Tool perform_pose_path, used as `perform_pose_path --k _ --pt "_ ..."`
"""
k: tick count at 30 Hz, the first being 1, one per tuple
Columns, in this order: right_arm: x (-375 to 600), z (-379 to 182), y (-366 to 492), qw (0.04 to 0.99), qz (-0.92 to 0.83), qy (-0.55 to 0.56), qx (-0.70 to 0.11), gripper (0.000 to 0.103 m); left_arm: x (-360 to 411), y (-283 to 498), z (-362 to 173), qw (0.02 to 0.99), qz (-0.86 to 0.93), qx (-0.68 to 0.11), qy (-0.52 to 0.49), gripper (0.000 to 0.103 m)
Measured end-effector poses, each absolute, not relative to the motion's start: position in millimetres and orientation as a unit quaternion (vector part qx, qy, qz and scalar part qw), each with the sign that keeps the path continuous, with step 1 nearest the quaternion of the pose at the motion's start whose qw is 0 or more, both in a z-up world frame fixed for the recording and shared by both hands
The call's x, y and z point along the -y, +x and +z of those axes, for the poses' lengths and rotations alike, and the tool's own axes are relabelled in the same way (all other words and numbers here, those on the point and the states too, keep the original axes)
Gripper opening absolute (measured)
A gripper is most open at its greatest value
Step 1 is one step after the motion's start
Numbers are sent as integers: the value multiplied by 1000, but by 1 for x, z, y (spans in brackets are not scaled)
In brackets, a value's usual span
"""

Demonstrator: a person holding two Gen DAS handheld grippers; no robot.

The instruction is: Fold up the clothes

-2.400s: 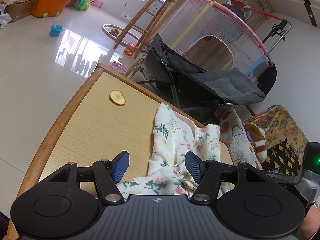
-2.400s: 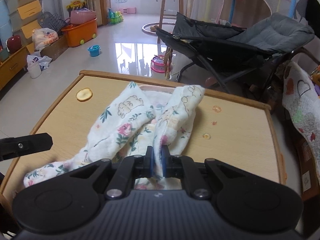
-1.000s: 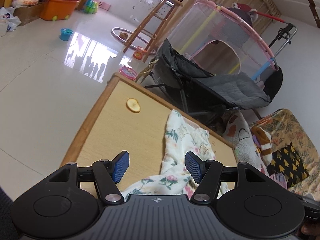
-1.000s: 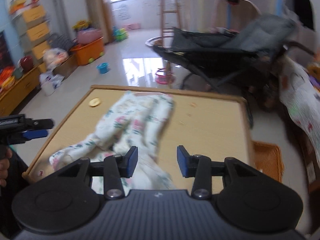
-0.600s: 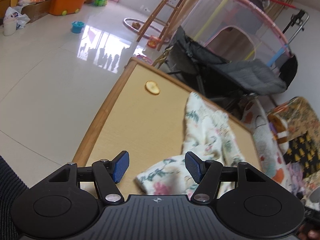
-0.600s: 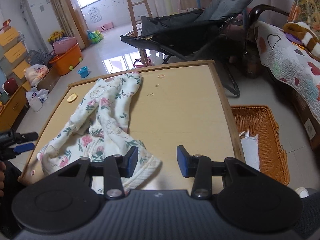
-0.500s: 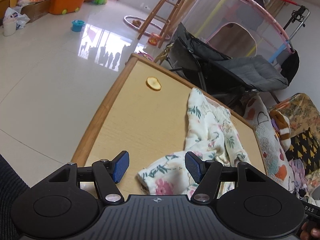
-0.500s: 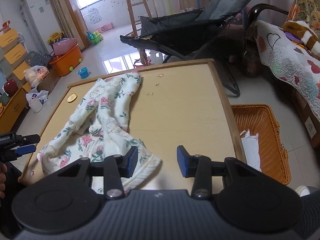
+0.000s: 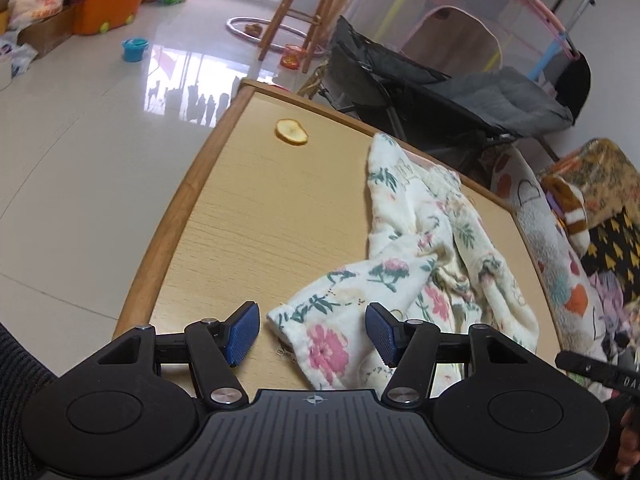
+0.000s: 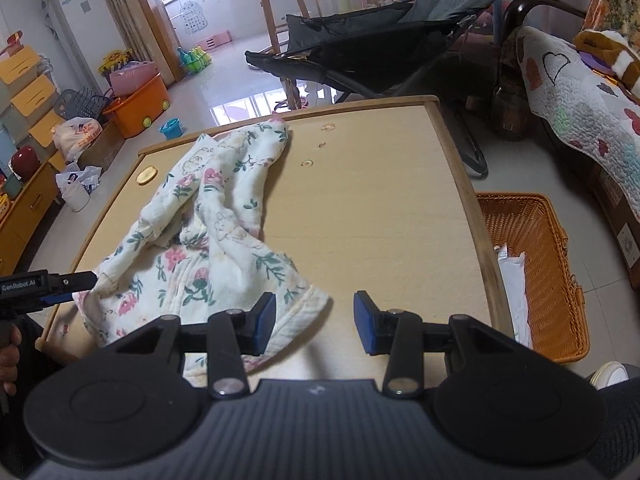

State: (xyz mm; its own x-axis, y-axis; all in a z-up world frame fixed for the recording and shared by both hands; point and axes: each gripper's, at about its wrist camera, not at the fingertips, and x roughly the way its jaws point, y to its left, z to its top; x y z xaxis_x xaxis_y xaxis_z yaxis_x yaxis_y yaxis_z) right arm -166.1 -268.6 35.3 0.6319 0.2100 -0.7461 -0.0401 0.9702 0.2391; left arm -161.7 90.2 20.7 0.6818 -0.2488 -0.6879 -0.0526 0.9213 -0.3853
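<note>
A white floral garment (image 9: 420, 264) lies crumpled on the wooden table (image 9: 260, 208). In the left wrist view its near corner, with a pink flower, sits between the blue pads of my left gripper (image 9: 312, 332). Those jaws are closing, and the pads do not touch the cloth. In the right wrist view the garment (image 10: 208, 240) stretches from the far edge to the near edge of the table (image 10: 380, 208). Its hemmed corner reaches into the gap of my right gripper (image 10: 314, 320), which is open. The left gripper (image 10: 60, 286) shows at the garment's left end.
A round yellow slice (image 9: 291, 132) lies near the table's far left corner. Small spots (image 10: 307, 163) mark the tabletop. An orange wicker basket (image 10: 536, 272) stands on the floor to the right. A dark stroller (image 9: 440, 92) stands behind the table, and a quilt-covered sofa (image 10: 580, 104) is at the right.
My right gripper, earlier shut on the garment, has let go and stands open. Both grippers have sunk toward the table's near edge, and the left pads have drawn slightly closer.
</note>
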Motion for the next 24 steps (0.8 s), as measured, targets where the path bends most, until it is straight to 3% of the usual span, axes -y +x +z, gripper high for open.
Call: perform_pose_path --k 3,5,11,24 --pt "269 35 -166 897 70 101 -425 42 -91 -162 21 896 -51 -397 -190 35" --pt "268 35 -166 896 70 101 -427 42 -93 -162 22 896 -45 -397 -194 26" --pt "269 33 -166 894 70 100 -430 42 -90 -166 27 901 -53 -386 -193 13" --pt "271 33 -168 894 67 104 -431 42 -59 -181 57 916 -120 -344 -166 9"
